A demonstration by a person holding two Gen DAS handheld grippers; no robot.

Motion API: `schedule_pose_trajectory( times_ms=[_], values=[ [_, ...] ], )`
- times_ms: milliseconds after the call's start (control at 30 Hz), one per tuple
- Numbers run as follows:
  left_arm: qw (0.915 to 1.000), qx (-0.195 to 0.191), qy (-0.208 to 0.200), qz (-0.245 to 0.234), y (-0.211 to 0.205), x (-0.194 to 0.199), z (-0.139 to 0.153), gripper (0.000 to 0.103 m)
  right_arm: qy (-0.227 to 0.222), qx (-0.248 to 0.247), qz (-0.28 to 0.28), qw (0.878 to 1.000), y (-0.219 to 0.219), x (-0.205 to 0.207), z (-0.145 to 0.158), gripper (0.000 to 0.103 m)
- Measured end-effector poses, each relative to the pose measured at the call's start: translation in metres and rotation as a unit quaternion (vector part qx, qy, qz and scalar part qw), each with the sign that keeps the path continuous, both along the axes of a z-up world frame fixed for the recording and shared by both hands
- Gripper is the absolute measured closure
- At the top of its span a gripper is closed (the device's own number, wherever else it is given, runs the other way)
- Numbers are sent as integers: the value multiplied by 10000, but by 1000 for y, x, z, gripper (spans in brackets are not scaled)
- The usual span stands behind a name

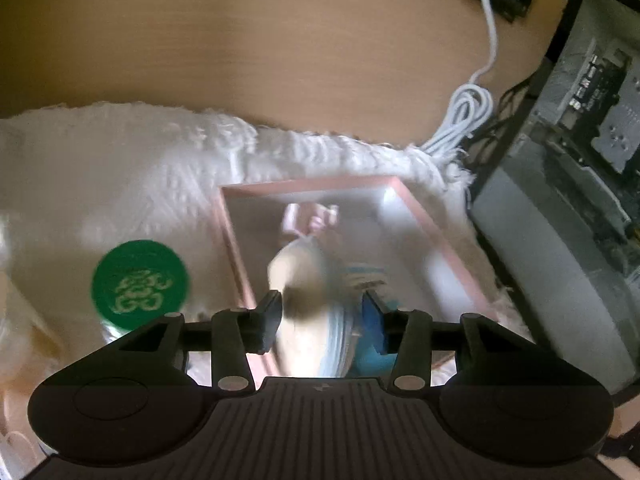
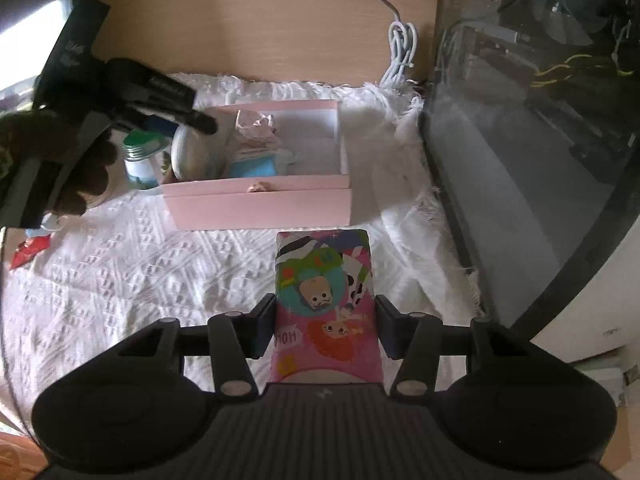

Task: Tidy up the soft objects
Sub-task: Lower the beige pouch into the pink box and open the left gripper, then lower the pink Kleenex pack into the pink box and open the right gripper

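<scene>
A pink box stands open on a white knitted cloth; it also shows in the left wrist view. My left gripper is over the box's left end, shut on a pale beige and blue-striped soft bundle, which shows from the right wrist view too. A blue packet and a pink soft item lie inside the box. My right gripper is shut on a pink cartoon-print packet, in front of the box.
A green-capped bottle stands just left of the box. A dark glass PC case walls the right side. A coiled white cable lies on the wooden desk behind. A red wrapper lies at the cloth's left edge.
</scene>
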State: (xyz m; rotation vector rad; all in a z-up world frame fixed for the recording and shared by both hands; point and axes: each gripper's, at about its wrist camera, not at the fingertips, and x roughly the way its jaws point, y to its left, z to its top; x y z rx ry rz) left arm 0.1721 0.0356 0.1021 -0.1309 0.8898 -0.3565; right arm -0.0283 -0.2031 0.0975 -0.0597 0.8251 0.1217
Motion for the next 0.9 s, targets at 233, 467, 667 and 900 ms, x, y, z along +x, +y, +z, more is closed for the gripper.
schedule_pose_trajectory(
  times_ms=[233, 467, 667, 900],
  values=[
    [9934, -698, -731, 552, 44, -29, 38, 56, -305, 175, 326, 9988, 3, 56, 24, 52],
    [9959, -681, -507, 316, 72, -93, 26, 56, -454, 220, 551, 9972, 18, 173, 32, 52],
    [9943, -427, 167, 967, 122, -146, -16, 56, 292, -252, 463, 9982, 49, 238, -24, 52],
    [9772, -360, 228, 2080, 192, -191, -26, 56, 348, -188, 306, 9987, 66, 246, -40, 45]
  ],
)
